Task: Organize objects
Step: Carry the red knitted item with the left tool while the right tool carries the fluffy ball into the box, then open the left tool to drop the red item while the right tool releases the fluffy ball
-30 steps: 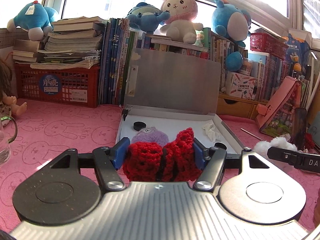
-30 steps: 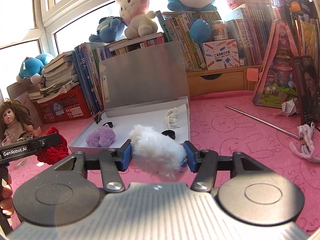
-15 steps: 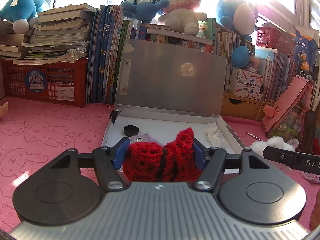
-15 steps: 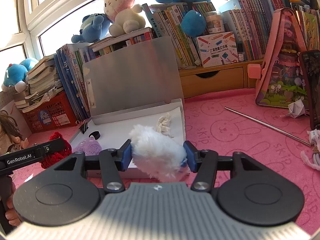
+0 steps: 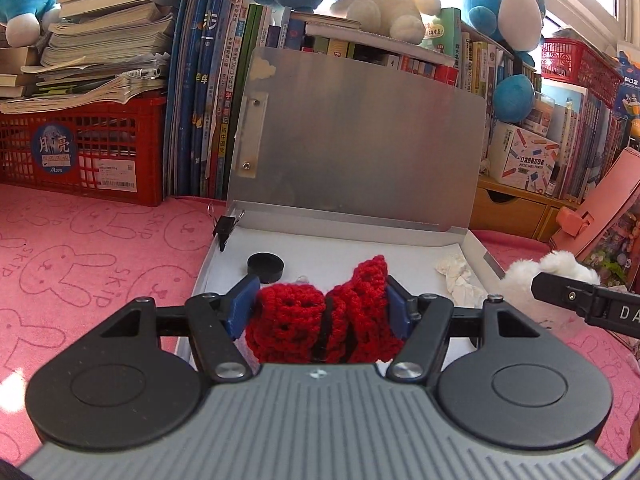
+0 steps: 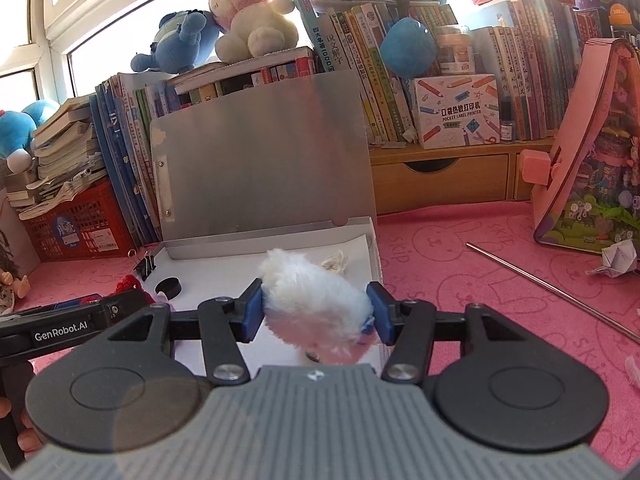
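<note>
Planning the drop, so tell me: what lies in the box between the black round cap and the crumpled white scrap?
Bare white box floor, in the left wrist view, between cap and scrap.

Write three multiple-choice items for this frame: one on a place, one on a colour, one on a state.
1. Where does the black round cap lie?
A. inside the open box
B. on the pink cloth
C. in the red crate

2. What colour is the crocheted item in the left gripper?
A. purple
B. red
C. white

3. How does the right gripper stand?
A. open and empty
B. shut on nothing
C. shut on the white fluffy item

Answers:
1 A: the cap rests on the white floor of the open box, near its left wall.
2 B: red yarn fills the gap between the blue pads.
3 C: both pads press into the white fluff.
</note>
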